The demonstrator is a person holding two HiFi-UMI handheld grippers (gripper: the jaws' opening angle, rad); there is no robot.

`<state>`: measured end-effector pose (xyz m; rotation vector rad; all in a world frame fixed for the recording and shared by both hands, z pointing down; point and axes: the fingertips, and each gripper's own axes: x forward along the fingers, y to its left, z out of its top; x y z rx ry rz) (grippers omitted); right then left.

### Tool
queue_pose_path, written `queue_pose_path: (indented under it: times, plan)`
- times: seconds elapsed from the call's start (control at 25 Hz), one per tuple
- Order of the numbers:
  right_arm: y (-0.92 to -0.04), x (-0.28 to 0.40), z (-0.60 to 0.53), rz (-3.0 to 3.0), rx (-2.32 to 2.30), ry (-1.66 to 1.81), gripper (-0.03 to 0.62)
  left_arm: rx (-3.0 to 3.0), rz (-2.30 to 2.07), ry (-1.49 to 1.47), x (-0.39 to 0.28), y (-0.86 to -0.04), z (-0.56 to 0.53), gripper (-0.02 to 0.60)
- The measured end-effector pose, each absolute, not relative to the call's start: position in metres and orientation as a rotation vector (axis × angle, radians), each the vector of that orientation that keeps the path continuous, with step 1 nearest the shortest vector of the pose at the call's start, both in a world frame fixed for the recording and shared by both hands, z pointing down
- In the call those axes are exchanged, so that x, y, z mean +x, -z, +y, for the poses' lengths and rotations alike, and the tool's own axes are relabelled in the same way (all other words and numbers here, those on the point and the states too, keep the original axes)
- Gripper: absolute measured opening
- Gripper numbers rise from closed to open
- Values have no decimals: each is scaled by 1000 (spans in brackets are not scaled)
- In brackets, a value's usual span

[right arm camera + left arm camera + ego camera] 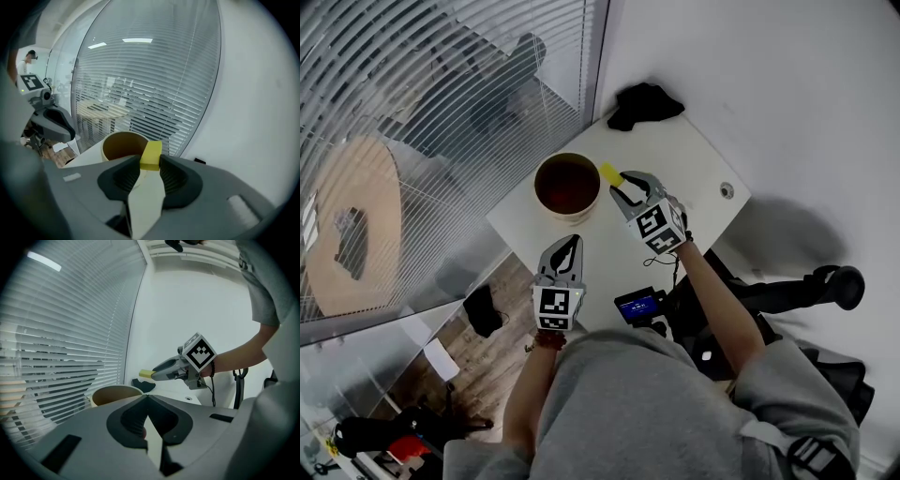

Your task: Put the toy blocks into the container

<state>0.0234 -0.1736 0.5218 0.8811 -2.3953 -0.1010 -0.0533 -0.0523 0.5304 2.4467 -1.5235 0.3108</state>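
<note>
Right gripper view: my right tongs point(150, 165) are pinching a yellow block point(151, 154) between their ribbed dark pads. The block is held in the air just beside the container point(112, 140), near its rim and not yet over the opening. My left tongs point(570, 246) are pressed together with nothing between them, and they hover over the near edge of the table point(698, 155), short of the container.

As for progress, I judge this to be the carry stage. The block is gripped and lifted, and what remains is to bring it over the opening and let go. I see no other blocks on the table. The container's inside is dark, so I cannot tell whether any already lie in it.

The block is a flat rectangular slab with crisp edges and a plain matte yellow face. It could be foam or painted wood; I cannot say which. The container is a round, straight-walled tub, pale tan outside and deep brown inside, and it looks like paperboard. The table is smooth and white with a small round hole near one side. A crumpled black cloth point(643, 103) lies at its far corner.
</note>
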Motion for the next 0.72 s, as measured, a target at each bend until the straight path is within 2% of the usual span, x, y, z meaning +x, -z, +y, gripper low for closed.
queue_pose_path:
  times: [0.72]
  plan:
    - [-494,-48,-171,-2505,769,146,141,2415,-1570,-318,-65,-527,-33,8]
